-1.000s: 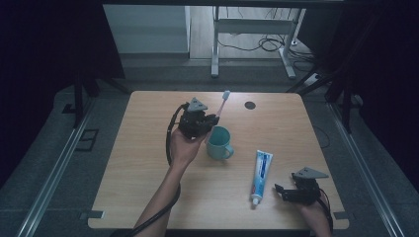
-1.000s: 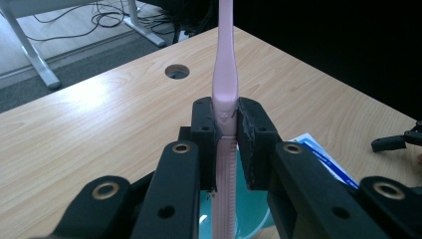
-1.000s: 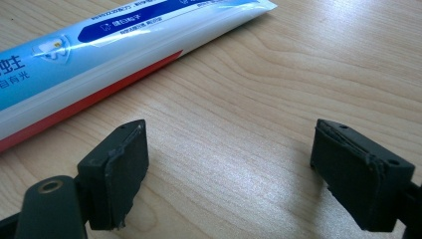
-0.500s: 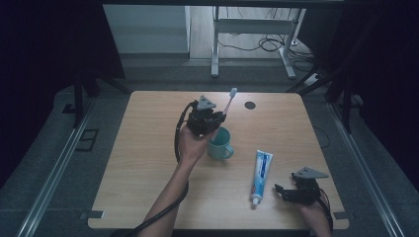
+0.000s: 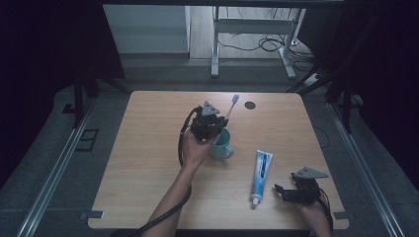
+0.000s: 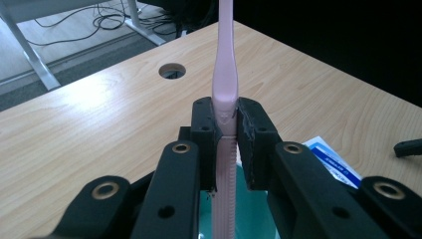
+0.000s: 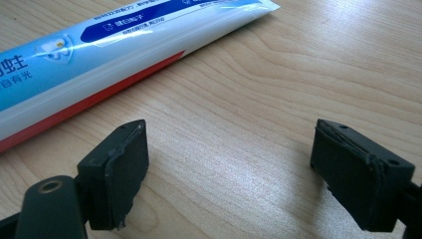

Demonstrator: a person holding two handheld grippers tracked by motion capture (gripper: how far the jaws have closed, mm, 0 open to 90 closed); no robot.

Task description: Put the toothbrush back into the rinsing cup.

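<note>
Pink plastic marks the toothbrush [image 6: 225, 94], which the left gripper [image 6: 226, 129] clamps by the handle between its two black pads; in the left gripper view the brush rises straight up past the top edge of the frame, and its ribbed lower handle dips toward the teal cup [image 6: 249, 209] seen between the jaws at the bottom. In the high view the left gripper [image 5: 213, 124] sits at centre frame right over the teal cup [image 5: 223, 148], with the toothbrush [image 5: 232, 104] slanting up and to the right from it, head toward the round cable hole [image 5: 250, 104] in the wooden table [image 5: 143, 148]. Compared with a second ago, that hand has drifted right and lower in the frame, from beside the cup's left rim to directly above its mouth, so the gripper now hides much of the rim; the brush has travelled with it and kept its tilt. The toothpaste tube [image 5: 261, 175] lies flat at lower right of centre, unmoved. The right gripper [image 5: 296, 190] rests where it was near the lower right corner, just beside the tube's cap end; in the right gripper view its jaws stand wide apart over bare wood, gripping nothing, with the toothpaste tube [image 7: 99, 55] across the upper left.
</note>
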